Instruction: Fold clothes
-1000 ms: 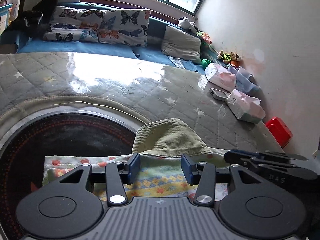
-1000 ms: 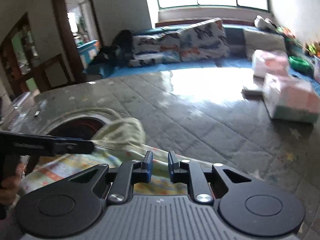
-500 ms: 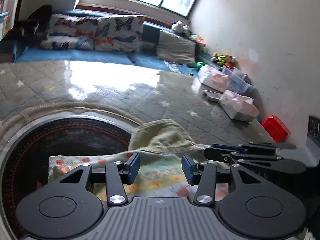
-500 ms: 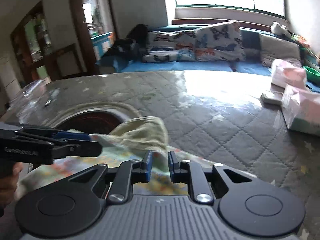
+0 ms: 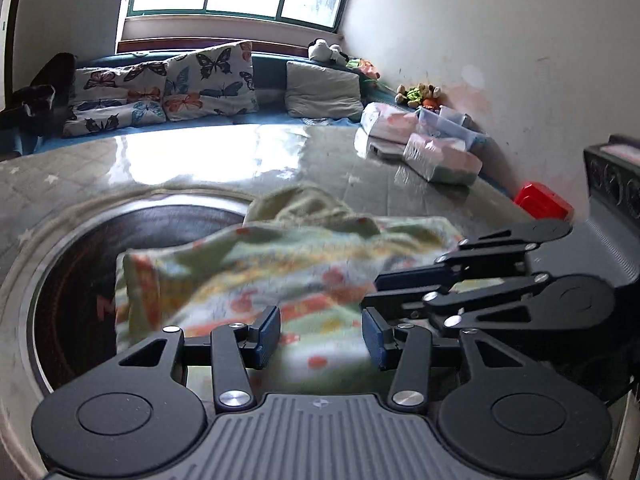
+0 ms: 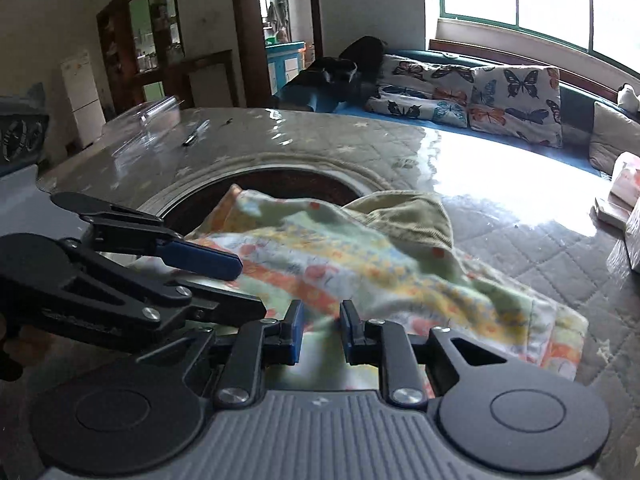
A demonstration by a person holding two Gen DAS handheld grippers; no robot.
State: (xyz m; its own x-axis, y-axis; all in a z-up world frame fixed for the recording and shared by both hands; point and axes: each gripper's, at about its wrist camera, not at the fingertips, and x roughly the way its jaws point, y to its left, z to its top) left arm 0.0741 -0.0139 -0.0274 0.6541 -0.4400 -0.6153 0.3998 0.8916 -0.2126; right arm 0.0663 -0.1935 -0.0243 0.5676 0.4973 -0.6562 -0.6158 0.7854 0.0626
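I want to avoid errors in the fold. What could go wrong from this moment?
1. Both grippers look open: the left gripper and the right gripper each show a gap over the cloth, so a lift now may catch nothing.
2. The grippers sit very close together at the near edge; they could collide.
3. The olive garment lies bunched at the cloth's far side, possibly under it, and may be dragged along.

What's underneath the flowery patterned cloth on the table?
An olive green garment pokes out from under the patterned cloth, which also overlaps the table's dark round inset. Anything else beneath is covered.
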